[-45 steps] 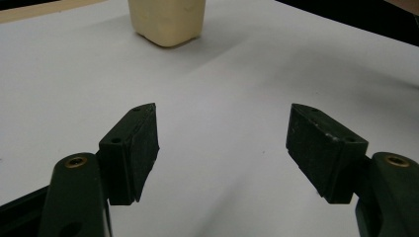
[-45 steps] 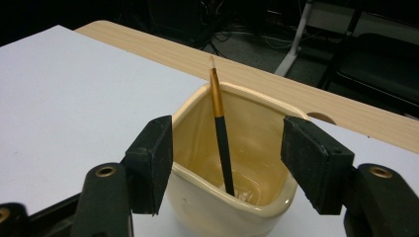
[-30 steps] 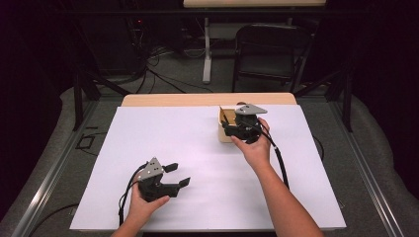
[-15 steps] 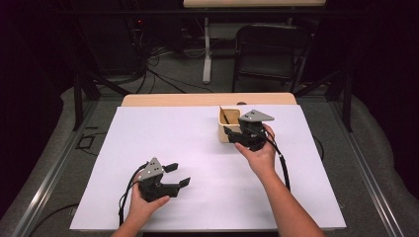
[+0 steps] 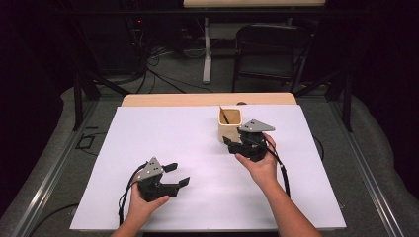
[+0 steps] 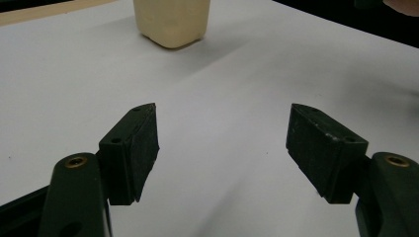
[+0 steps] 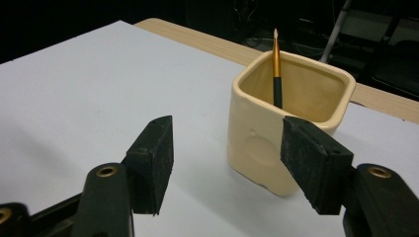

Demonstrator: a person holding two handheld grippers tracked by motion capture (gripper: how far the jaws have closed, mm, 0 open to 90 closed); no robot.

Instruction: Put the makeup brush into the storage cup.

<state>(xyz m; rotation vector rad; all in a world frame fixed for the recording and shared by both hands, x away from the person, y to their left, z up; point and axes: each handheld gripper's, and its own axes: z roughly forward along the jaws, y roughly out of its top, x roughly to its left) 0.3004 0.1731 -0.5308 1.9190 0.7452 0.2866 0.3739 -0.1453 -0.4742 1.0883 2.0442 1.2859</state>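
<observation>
High view first: we see our right gripper (image 5: 231, 143) just beside the cream square pot (image 5: 230, 126), which stands on the white table cover (image 5: 197, 148) at about one o'clock from the table's middle. Its jaws stand wide apart with nothing between them; in the right gripper view the pot (image 7: 276, 143) sits at two o'clock, partly behind the right-hand jaw, and whether that jaw touches the pot's wall we cannot tell. A thin brush (image 7: 276, 69) with a dark shaft and gold ferrule leans upright inside the pot. Our left gripper (image 5: 179, 174) rests at seven o'clock, jaws parted over bare white cover, well apart from the pot (image 6: 171, 22), seen at eleven o'clock.
</observation>
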